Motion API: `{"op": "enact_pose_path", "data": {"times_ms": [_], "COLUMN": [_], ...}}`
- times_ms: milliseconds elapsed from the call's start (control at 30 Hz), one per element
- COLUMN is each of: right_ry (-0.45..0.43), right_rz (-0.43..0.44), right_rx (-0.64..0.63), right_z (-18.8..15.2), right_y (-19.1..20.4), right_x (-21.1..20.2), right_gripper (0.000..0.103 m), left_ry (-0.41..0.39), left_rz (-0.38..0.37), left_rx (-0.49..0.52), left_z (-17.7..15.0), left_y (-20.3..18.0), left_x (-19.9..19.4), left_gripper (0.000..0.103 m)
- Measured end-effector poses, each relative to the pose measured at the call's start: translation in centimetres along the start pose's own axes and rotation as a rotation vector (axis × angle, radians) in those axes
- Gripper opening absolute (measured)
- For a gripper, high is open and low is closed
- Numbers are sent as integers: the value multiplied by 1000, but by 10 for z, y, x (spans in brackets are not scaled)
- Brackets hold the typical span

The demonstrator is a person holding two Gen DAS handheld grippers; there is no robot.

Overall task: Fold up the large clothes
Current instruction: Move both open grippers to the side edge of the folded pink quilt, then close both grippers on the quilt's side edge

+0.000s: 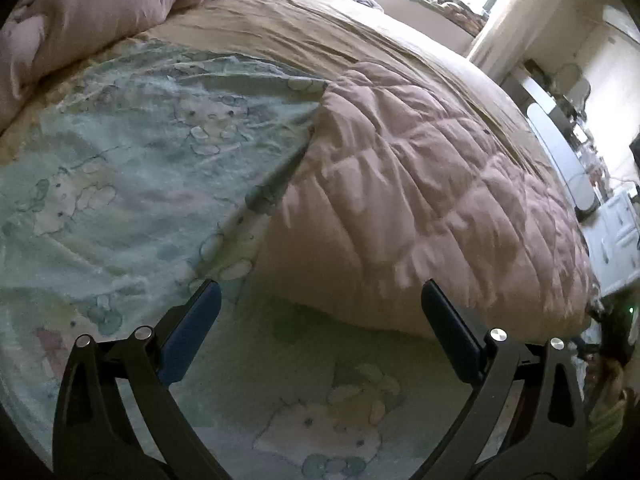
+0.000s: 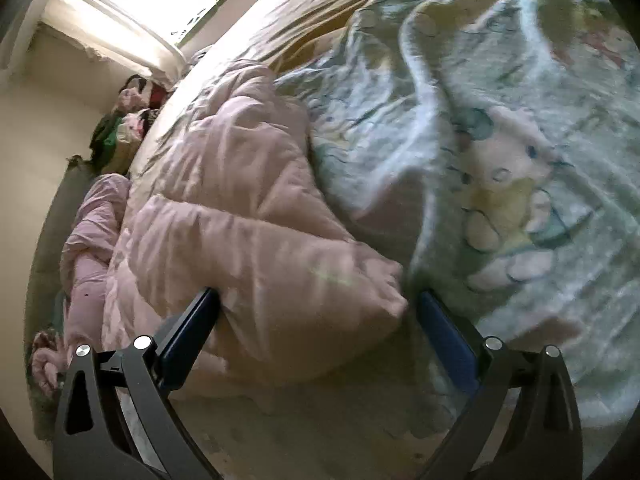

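The left gripper has its 2 blue-padded fingers spread wide, nothing between them. The right gripper is equally wide, both pads apart.

A dusty-pink quilted comforter lies on a pale mint-green blanket printed with cartoon animals, over a tan bedsheet. Both grippers' fingers are black with blue pads.

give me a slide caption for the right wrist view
Open right tool straddling a corner of the pink quilt beside a cartoon-print blanket on the bed.
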State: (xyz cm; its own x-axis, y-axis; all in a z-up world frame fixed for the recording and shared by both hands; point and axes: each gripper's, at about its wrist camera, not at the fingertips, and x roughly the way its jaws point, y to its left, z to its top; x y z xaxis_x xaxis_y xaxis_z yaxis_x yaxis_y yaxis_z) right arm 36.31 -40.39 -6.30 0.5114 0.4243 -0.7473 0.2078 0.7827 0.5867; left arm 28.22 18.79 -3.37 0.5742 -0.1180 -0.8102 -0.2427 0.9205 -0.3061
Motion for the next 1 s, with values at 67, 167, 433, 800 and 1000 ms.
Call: {"op": "enact_pose_path", "data": {"times_ms": [67, 167, 433, 800, 1000], "right_ry": [10, 28, 65, -4, -108], "right_rz": [16, -2, -38, -91, -219], "right_rx": [-2, -27, -48, -252, -527], "right_z": [4, 12, 27, 23, -1], "right_y": [3, 11, 28, 63, 115], "right_x": [3, 11, 36, 37, 19], "right_gripper": [99, 99, 99, 59, 37], "left_ry": [18, 73, 120, 40, -27], "left_rz": [-19, -73, -133, -88, 32], "left_rx": [-7, -70, -37, 21, 187], "left_z": [8, 17, 31, 35, 33], "left_y": [1, 9, 4, -33, -69], "left_x": [10, 29, 65, 71, 56], "left_gripper": [94, 94, 94, 82, 39]}}
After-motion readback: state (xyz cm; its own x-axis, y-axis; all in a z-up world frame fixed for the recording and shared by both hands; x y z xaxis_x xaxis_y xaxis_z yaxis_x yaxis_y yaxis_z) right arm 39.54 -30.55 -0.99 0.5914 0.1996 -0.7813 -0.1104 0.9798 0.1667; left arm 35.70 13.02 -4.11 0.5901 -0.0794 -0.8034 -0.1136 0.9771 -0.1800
